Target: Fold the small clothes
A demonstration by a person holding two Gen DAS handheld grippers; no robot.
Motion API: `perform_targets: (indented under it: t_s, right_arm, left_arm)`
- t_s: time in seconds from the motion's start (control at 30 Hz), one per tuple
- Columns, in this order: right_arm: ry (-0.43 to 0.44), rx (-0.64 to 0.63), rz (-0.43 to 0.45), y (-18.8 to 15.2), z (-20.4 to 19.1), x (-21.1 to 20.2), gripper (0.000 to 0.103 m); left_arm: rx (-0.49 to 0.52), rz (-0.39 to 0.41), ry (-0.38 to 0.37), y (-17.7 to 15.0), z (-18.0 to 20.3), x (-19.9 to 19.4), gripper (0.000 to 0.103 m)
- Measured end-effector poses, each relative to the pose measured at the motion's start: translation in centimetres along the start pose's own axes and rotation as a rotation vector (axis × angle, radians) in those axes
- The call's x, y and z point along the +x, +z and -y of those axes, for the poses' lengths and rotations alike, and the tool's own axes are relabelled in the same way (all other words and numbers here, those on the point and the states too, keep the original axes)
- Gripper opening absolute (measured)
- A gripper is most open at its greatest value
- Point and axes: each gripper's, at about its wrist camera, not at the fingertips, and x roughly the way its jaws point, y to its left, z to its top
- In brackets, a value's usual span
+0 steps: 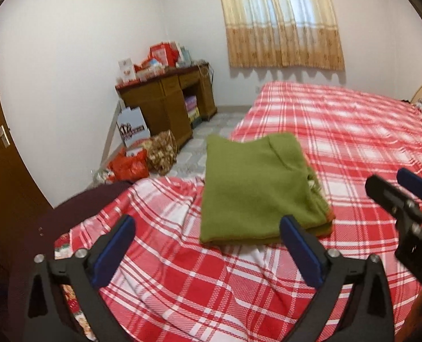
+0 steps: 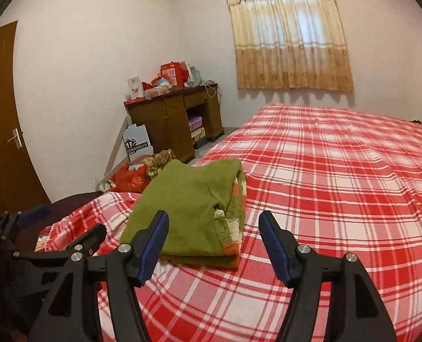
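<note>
A green garment (image 1: pixel 253 188) lies folded into a thick rectangle on the red plaid bed sheet (image 1: pixel 339 131). A patterned orange and green lining shows along its right edge (image 2: pixel 233 219). My left gripper (image 1: pixel 208 228) is open and empty, just in front of the garment's near edge. My right gripper (image 2: pixel 213 225) is open and empty, its jaws near the garment's near right corner. The right gripper also shows at the right in the left wrist view (image 1: pixel 401 188). The left gripper shows at the far left in the right wrist view (image 2: pixel 26 219).
A wooden desk (image 1: pixel 168 99) with red boxes stands against the far wall. Bags and a white carton (image 1: pixel 134 131) lie on the floor by it. A brown door (image 2: pixel 6 119) is at the left. A curtained window (image 1: pixel 279 20) is behind the bed.
</note>
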Motion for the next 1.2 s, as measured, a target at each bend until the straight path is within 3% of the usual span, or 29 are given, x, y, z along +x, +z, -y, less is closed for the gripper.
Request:
perform_targets:
  t_s: [0.2,0.53,0.77,0.87,1.2]
  right_arm:
    - [-0.008,-0.001,0.061,1.1,-1.0,-3.8,0.071]
    - [-0.050,0.025,0.212,2.4,-1.2,-10.2,0.075]
    - [-0.078,0.034,0.316,3.0,-1.1,-13.2,0.084]
    - [-0.080,0.021,0.319,2.9,-1.4,-13.4,0.085]
    - [-0.098,0.034,0.310,2.3,-1.0,-13.8,0.085]
  left_arm:
    - [0.014,0.062,0.004,0.5,-0.4,-2.7,0.103]
    - [-0.035,0.075,-0.002,1.2,-1.1,-5.4,0.103]
    - [-0.021,0.183,0.035,1.7,-0.9,-8.7,0.103]
    - [-0.012,0.208,0.037,2.0,-0.5,-9.6,0.103]
    - [-0.003,0.181,0.046,1.8,-0.2,-9.2,0.103]
